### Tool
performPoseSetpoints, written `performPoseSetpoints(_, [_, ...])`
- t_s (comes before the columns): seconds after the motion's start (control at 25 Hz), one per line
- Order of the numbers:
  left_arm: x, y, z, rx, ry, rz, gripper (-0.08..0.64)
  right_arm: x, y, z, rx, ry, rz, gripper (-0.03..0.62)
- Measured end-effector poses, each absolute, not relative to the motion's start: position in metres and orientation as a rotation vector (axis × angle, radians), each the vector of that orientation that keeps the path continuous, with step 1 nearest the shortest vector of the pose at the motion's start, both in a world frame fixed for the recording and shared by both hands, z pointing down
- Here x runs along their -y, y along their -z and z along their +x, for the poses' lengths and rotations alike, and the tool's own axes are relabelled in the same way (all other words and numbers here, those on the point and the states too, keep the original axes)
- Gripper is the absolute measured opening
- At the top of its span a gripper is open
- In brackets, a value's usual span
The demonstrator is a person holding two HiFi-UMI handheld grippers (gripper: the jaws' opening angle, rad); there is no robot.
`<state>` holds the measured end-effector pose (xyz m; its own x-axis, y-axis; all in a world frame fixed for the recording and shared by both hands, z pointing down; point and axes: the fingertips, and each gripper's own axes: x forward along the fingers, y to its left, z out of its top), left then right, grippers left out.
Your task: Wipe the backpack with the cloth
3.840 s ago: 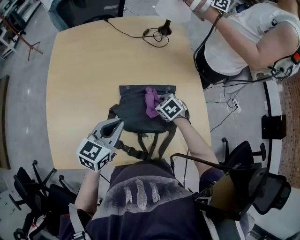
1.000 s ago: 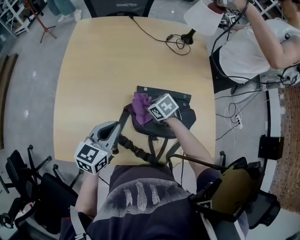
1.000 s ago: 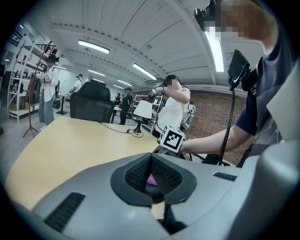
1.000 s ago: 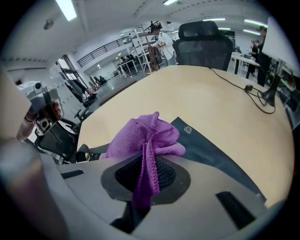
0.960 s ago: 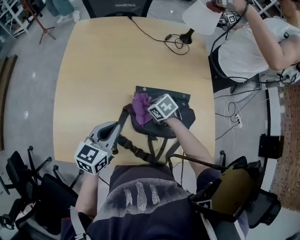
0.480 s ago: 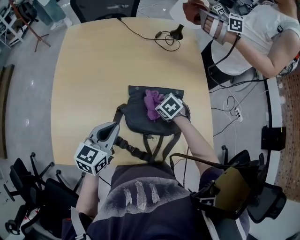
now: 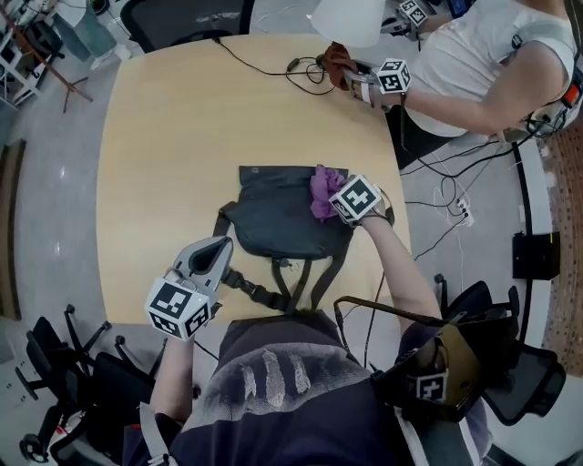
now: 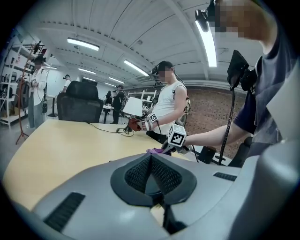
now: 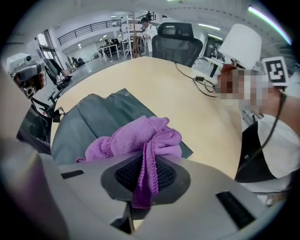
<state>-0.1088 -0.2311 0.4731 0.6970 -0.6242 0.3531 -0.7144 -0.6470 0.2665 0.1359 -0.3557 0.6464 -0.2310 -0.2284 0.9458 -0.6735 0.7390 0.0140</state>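
Note:
A dark grey backpack (image 7: 269, 217) lies flat near the table's front edge, with its straps (image 7: 301, 282) trailing toward me. My right gripper (image 7: 335, 197) is shut on a bunched purple cloth (image 7: 321, 189), which rests on the backpack's top right corner. In the right gripper view the purple cloth (image 9: 136, 136) is pinched in the right gripper (image 9: 146, 168) over the backpack (image 9: 89, 123). My left gripper (image 7: 219, 248) hovers by the backpack's front left, close to a strap. In its own view the left gripper (image 8: 151, 169) is shut, with nothing between its pads.
The backpack sits on a wooden table (image 7: 164, 127). At the far right corner another person's hand (image 7: 369, 84) with marker cubes holds a reddish cloth (image 7: 339, 56) beside a white lampshade (image 7: 346, 16) and a black cable (image 7: 264, 62). Office chairs (image 7: 55, 364) stand around the table.
My right gripper has dragged the purple cloth across the backpack from its upper left to its upper right corner. The left gripper stayed put. The other person's hands came down onto the table.

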Motion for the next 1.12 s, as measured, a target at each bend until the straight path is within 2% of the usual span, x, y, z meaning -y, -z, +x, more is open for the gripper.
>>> performPoseSetpoints(0.28, [0.224,-0.477,-0.109,1.033,-0.324,2.524,0.008,0.357,-0.634,0.204,1.693,-0.448,0.823,0.031])
performPoseSetpoints(0.56, [0.228,-0.475,-0.103,0.986,-0.312,2.555,0.009,0.352,-0.583,0.272,1.629,-0.433,1.008,0.029])
performPoseSetpoints(0.72, [0.228,-0.475,-0.093,0.935,-0.313,2.582,0.009,0.323,-0.596,0.254,1.679,-0.489,0.996,0.029])
performPoseSetpoints(0.96, [0.224,-0.469,-0.087,0.904,-0.331,2.613,0.009,0.285,-0.626,0.186,1.843,-0.648,0.932,0.029])
performPoseSetpoints(1.12, [0.216,-0.470,-0.095,0.905,-0.338,2.613,0.009,0.278,-0.629,0.166,1.846,-0.626,0.934,0.029])
